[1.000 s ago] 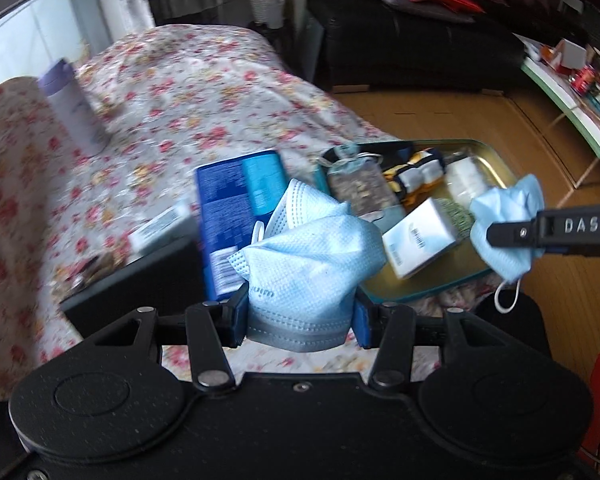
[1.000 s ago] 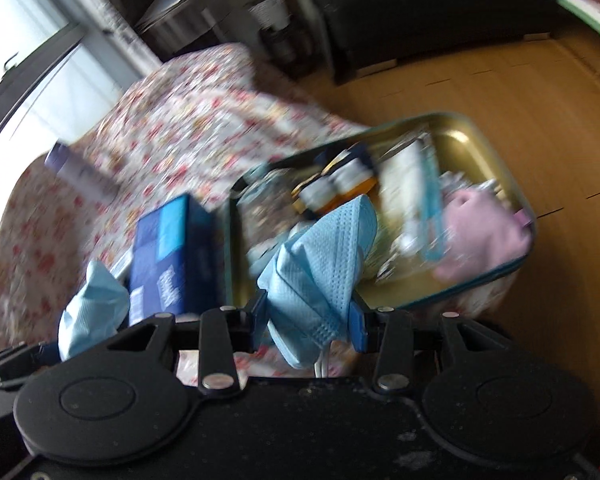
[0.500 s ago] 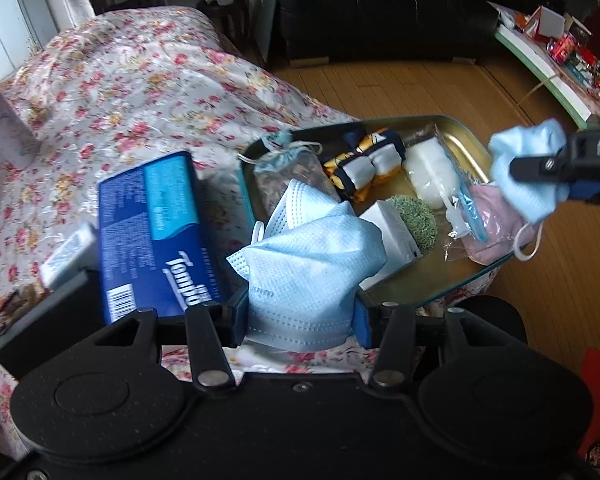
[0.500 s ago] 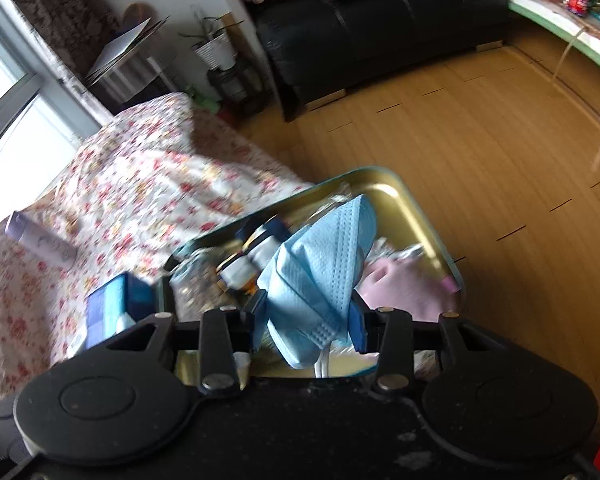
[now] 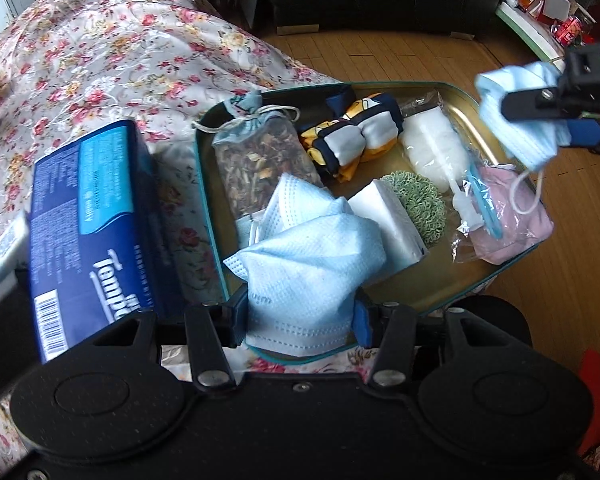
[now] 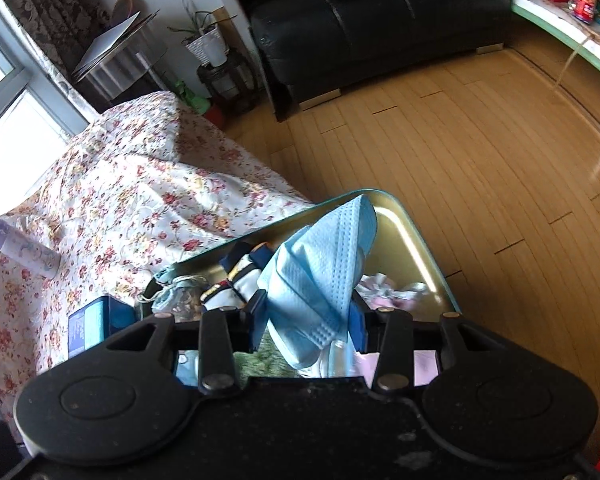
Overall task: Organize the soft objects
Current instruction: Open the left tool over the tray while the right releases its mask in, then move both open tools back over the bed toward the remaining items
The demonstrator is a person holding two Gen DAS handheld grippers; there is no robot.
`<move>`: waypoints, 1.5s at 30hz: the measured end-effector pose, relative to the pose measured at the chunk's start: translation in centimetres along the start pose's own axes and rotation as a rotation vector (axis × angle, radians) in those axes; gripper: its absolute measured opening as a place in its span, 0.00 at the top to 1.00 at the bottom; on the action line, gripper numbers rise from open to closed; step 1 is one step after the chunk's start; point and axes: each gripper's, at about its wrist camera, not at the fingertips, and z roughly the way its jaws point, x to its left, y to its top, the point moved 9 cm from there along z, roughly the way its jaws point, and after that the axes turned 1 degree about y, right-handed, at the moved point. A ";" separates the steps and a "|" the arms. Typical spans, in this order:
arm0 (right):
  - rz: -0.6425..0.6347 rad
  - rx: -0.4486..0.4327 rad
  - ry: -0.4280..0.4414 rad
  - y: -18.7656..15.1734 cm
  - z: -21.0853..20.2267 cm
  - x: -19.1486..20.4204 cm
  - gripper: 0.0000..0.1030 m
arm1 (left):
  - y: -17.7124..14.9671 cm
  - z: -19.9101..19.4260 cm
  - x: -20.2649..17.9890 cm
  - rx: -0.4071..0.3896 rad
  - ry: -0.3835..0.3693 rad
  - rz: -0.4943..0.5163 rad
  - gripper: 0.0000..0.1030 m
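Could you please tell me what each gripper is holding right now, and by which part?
Each holds a blue face mask, bunched between its pads: the left gripper pinches the left mask near its lower pleated edge, the right gripper the right mask near its lower end.

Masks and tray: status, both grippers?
Left gripper shut on blue mask. Right gripper shut on second mask. Both over tray, already crowded.

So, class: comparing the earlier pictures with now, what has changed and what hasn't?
Both hand-held grippers carried their blue masks in over the tin. The left hand-held gripper also dropped closer. Nothing was released: left mask and right mask stay clamped. Tin contents and tissue box unchanged.
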 end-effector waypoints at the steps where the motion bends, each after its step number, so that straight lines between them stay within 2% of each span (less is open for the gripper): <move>1: -0.005 0.004 0.004 0.1 0.2 0.3 0.61 | 0.1 0.3 -0.1 0.003 -0.005 0.000 0.53; 5: -0.027 0.014 0.016 0.2 1.2 1.7 0.61 | 0.5 0.7 -0.9 0.007 -0.038 -0.009 0.53; 8: -0.034 0.023 0.027 0.3 2.0 2.4 0.59 | 0.2 0.8 -1.1 -0.001 -0.028 0.001 0.51; 10: -0.041 0.021 0.029 0.3 2.2 2.8 0.57 | 0.0 0.6 -0.6 -0.009 -0.004 0.005 0.35; 12: -0.048 0.015 0.023 0.3 2.3 3.0 0.48 | -0.2 0.2 -0.1 -0.027 -0.003 -0.004 0.32; 13: -0.049 0.013 0.022 0.4 2.3 3.0 0.48 | -0.2 0.0 0.0 -0.028 -0.011 -0.009 0.31; 17: -0.039 0.017 0.017 0.2 2.3 2.7 0.48 | -0.2 -0.5 0.4 -0.040 0.005 -0.017 0.31; 32: 0.010 0.010 -0.032 -1.5 -0.4 0.7 0.48 | -1.7 -2.0 1.4 -0.045 -0.017 -0.047 0.31; 45: -0.065 0.069 -0.022 -6.5 -1.4 4.0 0.46 | -5.3 -4.5 5.6 -0.055 0.050 -0.121 0.31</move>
